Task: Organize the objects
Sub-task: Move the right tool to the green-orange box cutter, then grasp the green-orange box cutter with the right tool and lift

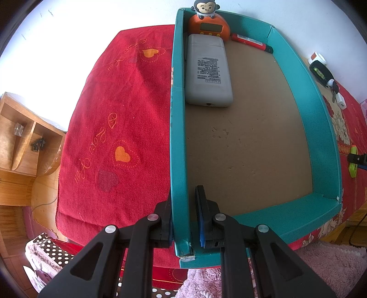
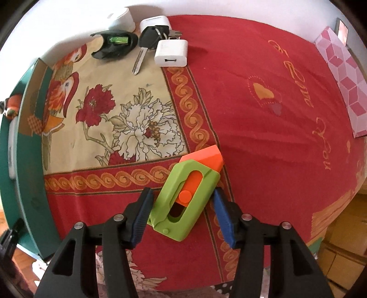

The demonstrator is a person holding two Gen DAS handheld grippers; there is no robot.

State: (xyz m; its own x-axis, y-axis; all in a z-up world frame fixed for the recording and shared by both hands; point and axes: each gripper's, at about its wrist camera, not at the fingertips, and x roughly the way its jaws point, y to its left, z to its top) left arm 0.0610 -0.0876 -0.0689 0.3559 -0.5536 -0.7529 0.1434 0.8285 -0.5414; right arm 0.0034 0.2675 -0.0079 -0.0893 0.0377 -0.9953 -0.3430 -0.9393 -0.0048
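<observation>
A teal box (image 1: 305, 96) with a brown cardboard floor sits on the red cloth. My left gripper (image 1: 183, 197) is shut on its left wall near the front corner. Inside, at the far end, lie a grey power bank (image 1: 207, 71), an orange monkey clock (image 1: 208, 25) and a red pen (image 1: 251, 42). A green and orange toy knife (image 2: 183, 199) lies flat on the cloth to the right of the box (image 2: 25, 137). My right gripper (image 2: 182, 191) points down over it, open, with a pad (image 2: 141, 211) on either side of the knife and not gripping it.
Along the far wall lie a black tool with a green vial (image 2: 114, 42), a car key (image 2: 149, 36), a white charger (image 2: 170, 53) and a white round case (image 2: 121, 19). A pink patterned box (image 2: 344, 75) stands at the right edge. A wooden shelf (image 1: 27, 137) is beyond the table's left.
</observation>
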